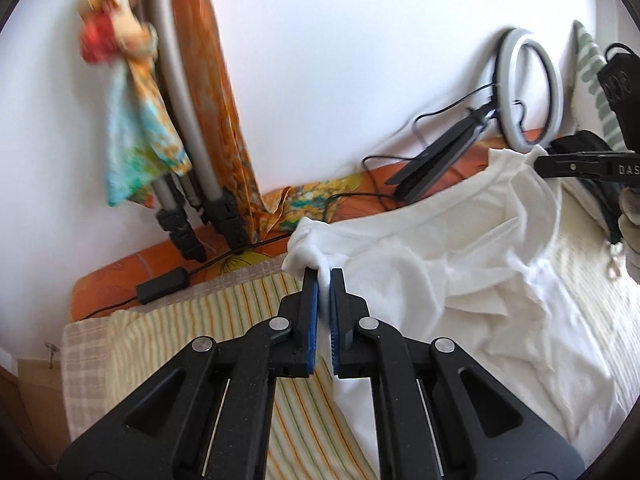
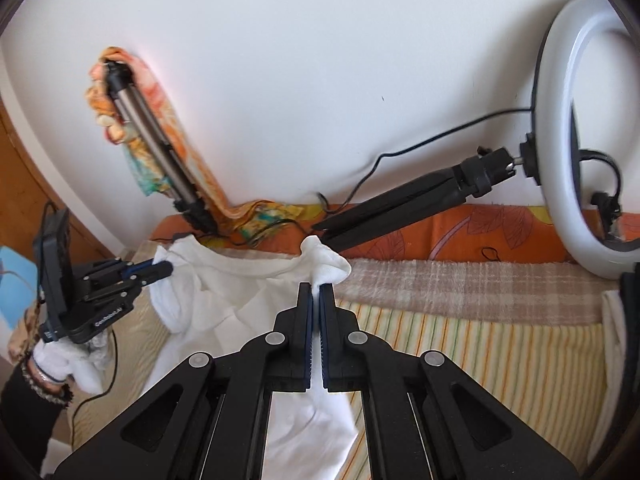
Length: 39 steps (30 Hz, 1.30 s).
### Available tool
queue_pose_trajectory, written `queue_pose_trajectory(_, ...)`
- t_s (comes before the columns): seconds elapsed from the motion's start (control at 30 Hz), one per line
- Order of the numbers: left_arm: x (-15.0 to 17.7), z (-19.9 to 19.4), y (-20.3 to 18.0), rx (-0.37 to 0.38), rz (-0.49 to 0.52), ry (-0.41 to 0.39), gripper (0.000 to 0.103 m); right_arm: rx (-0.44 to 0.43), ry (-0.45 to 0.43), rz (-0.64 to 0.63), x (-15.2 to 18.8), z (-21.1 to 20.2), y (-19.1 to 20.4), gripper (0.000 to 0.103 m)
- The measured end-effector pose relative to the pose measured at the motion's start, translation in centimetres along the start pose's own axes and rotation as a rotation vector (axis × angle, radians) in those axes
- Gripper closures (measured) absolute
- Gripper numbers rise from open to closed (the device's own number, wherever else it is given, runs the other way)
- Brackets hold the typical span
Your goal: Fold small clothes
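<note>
On striped bedding, white shirt (image 1: 460, 280) (crumpled), lifted

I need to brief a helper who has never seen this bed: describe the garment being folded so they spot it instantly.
On the bed's striped yellow blanket below the white wall lies a plain white cotton T-shirt. Both black tongs, left and right, pinch its shoulders. Unlike the orange patterned cloths around it, it is unprinted.

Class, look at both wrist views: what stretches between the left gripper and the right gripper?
The white T-shirt: its neckline edge spans from the left gripper to the right gripper, each shut on a shoulder. Both wrist views show this.
</note>
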<state>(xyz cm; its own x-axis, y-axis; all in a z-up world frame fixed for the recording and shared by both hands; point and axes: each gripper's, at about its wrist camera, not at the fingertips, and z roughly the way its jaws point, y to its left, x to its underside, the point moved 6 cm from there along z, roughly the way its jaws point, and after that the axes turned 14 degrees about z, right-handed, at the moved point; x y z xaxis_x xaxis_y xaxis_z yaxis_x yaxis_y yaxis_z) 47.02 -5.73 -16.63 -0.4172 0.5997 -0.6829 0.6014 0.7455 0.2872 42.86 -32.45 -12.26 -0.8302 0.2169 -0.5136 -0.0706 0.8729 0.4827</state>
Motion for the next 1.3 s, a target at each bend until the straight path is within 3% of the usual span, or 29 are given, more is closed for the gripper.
queue_pose_trajectory(0.2, 1.3, -5.8, -2.1, -0.019, 0.013, -0.020, 0.100, -0.006, -0.016, -0.026, 2.9, -4.8, 1.9, 0.101)
queue_pose_trajectory(0.43, 5.1, -11.1, -6.1, -0.034, 0.051, -0.035, 0.100, -0.008, -0.016, -0.062, 8.6, -9.8, 3.5, 0.101)
queue_pose_trajectory(0.57, 8.4, -13.1, -8.9, -0.025, 0.050, -0.024, 0.100, 0.007, -0.004, -0.090, 12.7, -12.0, 3.7, 0.101)
queue_pose_trajectory(0.6, 9.4, -13.6, -9.7, 0.001, -0.009, 0.046, 0.100, 0.011, 0.000, -0.092, 13.8, -12.4, 3.6, 0.101)
queue_pose_trajectory(0.9, 14.9, -15.7, -14.8, -0.022, 0.027, 0.086, 0.100, 0.089, 0.025, -0.160, 21.8, -13.4, 1.9, 0.101)
queue_pose_trajectory(1.2, 18.1, -18.5, -16.2, 0.012, 0.009, 0.080, 0.100, 0.165, -0.014, -0.275, 25.8, -16.0, 1.5, 0.101)
queue_pose_trajectory(1.3, 18.8, -20.0, -15.8, 0.030, -0.049, 0.078, 0.099, 0.136, 0.009, -0.206, 26.1, -17.3, 0.4, 0.100)
